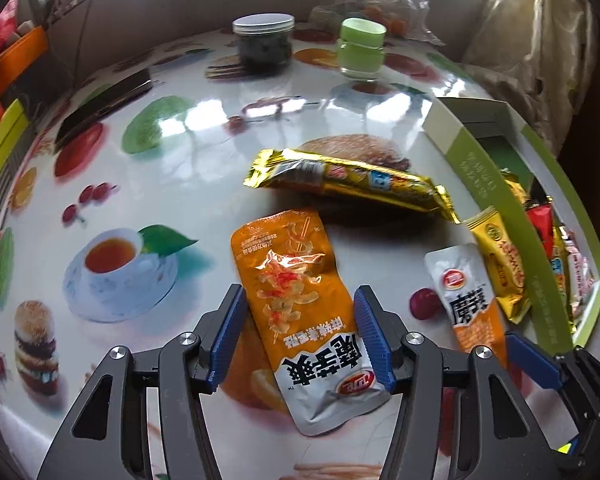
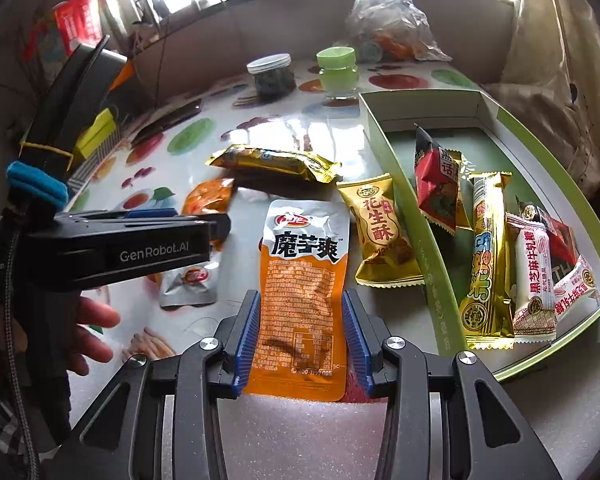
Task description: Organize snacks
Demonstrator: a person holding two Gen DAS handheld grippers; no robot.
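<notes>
The box [image 2: 428,236], green-walled and open, stands at the right of the surface [image 1: 204,152] and already holds several wrapped snacks, among them a long gold bar [image 2: 488,256], a red packet [image 2: 436,176] and white sweets [image 2: 534,280]. That part of the sorting appears done. Four items lie outside it on the surface: a gold wrapper [image 1: 352,184], a yellow peanut-crisp packet [image 2: 384,232] just beside the box wall, and two orange-and-silver pouches. The left tongs [image 1: 300,336] are released, their blue pads either side of one pouch [image 1: 296,308] with a gap showing, not yet gripping. The right tongs [image 2: 300,336] straddle the other pouch [image 2: 304,292]; the pads sit very close to its edges, and whether they press it cannot be told. In judgement the task is roughly half complete: both pouches, the gold wrapper and the yellow packet remain to be moved into the box
</notes>
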